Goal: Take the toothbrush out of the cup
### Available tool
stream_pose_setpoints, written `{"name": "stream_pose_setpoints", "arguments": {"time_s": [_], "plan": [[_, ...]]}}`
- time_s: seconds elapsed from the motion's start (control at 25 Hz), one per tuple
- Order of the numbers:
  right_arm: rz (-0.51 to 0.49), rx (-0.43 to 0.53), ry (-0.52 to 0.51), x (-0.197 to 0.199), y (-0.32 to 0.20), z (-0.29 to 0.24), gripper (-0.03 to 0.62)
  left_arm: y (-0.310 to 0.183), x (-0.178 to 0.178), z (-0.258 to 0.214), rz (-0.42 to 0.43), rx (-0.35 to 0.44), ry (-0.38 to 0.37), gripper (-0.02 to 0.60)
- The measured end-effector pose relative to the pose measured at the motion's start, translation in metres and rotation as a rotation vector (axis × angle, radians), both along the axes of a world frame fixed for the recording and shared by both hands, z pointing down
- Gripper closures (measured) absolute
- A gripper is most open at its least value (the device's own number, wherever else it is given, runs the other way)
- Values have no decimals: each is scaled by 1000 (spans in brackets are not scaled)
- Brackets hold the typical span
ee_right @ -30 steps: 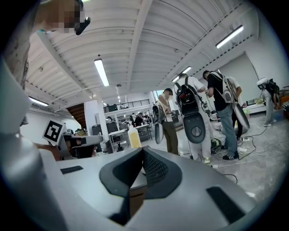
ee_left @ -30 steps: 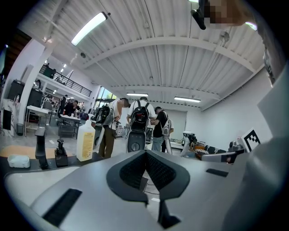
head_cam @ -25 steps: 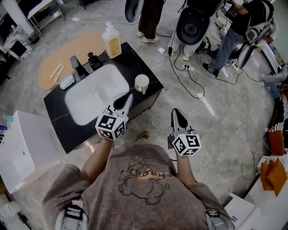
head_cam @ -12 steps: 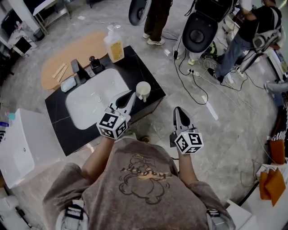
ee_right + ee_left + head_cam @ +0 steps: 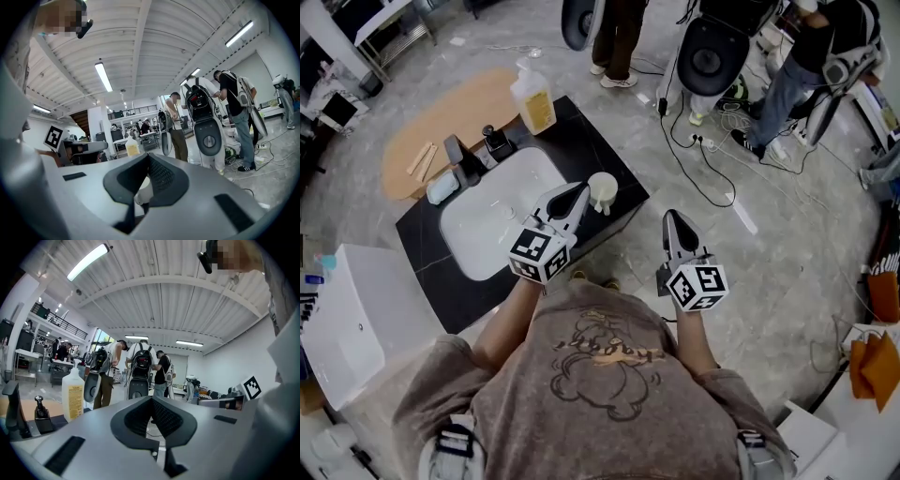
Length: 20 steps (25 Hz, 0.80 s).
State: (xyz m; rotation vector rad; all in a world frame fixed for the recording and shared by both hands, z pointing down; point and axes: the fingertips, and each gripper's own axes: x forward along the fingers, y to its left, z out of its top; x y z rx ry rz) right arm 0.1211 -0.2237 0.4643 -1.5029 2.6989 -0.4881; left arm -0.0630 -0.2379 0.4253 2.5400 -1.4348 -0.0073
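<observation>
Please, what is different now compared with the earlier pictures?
Both claws moved forward toward the sink counter: the left claw is now nearer to the white cup, and the right claw is over the floor. Nothing was grasped or released. Both stayed shut and empty; the cup stayed on the counter.

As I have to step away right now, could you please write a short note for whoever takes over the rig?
The left tool is shut and empty, its tip just left of the cup.
The right tool is shut and empty, over the floor to the right of the counter.
The cup stands upright near the counter's right edge, beside the basin. The toothbrush cannot be made out in it.
Done: nothing gripped yet.
Left: open a tool at the cup, grip the toothbrush, lift it out.
</observation>
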Motion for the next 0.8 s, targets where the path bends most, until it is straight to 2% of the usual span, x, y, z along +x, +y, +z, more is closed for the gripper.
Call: {"name": "stream_pose_setpoints", "arguments": {"time_s": [0.56,0.8], "plan": [[6,-6,8,-16,-2,0,591,4,5,12,106,5,28,557],[7,-15,11,-17,1,2,591,6,9,18,144,-20,32,401]]}}
